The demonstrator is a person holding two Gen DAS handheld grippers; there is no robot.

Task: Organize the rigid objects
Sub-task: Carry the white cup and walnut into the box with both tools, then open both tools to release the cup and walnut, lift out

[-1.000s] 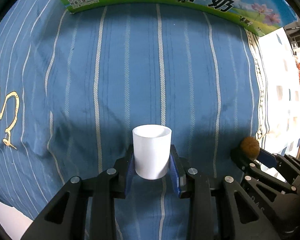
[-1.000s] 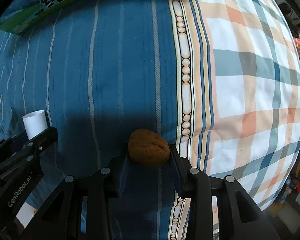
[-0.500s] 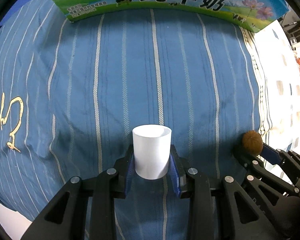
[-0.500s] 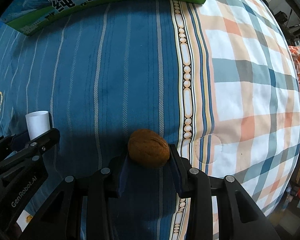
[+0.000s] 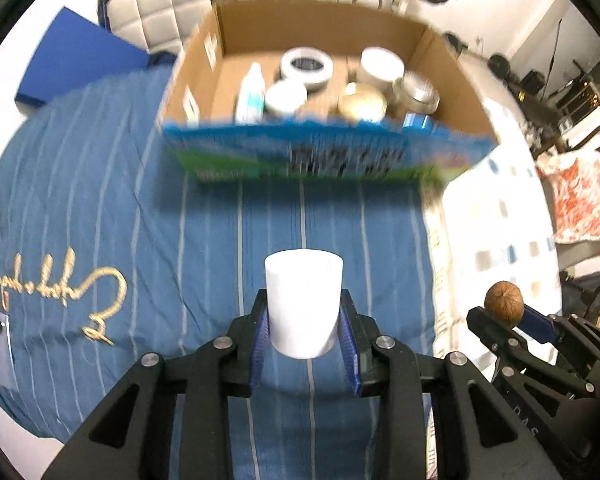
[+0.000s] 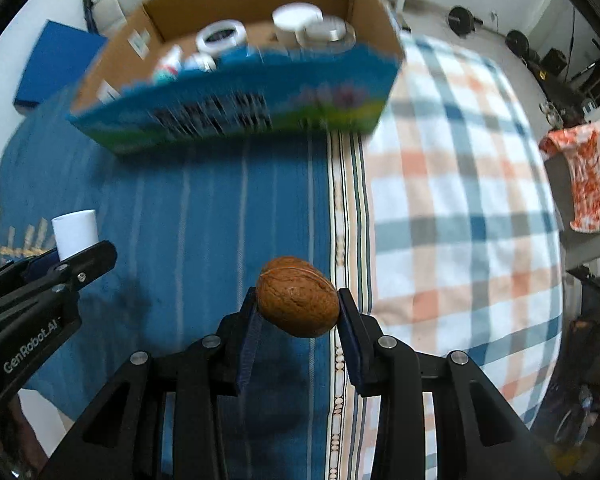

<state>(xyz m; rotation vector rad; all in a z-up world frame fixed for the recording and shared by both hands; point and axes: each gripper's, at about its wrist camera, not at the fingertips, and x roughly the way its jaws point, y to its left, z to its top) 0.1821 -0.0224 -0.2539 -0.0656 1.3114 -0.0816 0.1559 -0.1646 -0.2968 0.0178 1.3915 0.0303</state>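
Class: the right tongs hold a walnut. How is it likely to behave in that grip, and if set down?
The walnut looks rounded, so it would probably roll on the bedspread. Its shell looks hard and ridged, so likely stiff. The right tongs pinch only its sides, so it might twist.

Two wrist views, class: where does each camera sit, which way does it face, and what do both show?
Left wrist: sits behind the left gripper, faces down; white cup clamped, right gripper alongside.
Right wrist: sits behind the right gripper, faces down; walnut clamped, left gripper alongside.
Shared: cardboard box, blue striped cloth.
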